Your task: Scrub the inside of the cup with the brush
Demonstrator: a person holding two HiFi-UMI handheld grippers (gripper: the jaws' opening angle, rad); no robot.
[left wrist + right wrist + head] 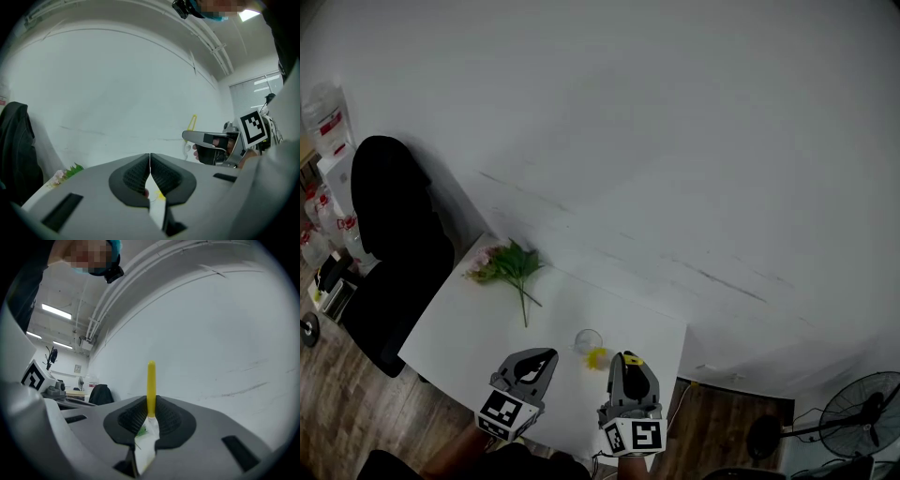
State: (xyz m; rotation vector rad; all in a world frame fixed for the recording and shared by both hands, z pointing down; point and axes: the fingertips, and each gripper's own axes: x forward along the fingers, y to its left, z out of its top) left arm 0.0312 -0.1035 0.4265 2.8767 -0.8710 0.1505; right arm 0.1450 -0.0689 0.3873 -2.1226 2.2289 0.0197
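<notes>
The cup (588,339) stood on the white worktop (469,323) at the lower middle of the head view, just ahead of both grippers and between them, where either could reach it. A small yellow thing lay just beside it, but I couldn't tell what it was. The right gripper (151,405) had its fingers pinched on the brush (151,383), whose yellow handle stuck up past the tips. To my eye it was gripped ready for scrubbing but had not yet been brought to the cup. The left gripper (150,159) had its fingers pressed together on nothing, so I judged it had yet to open and steady the cup. A bunch of flowers (508,265) lay well apart, toward the worktop's far left. The only print was the black-and-white squares on the cubes. The red labels on the bottles (323,122) at the upper left were too small to read.
</notes>
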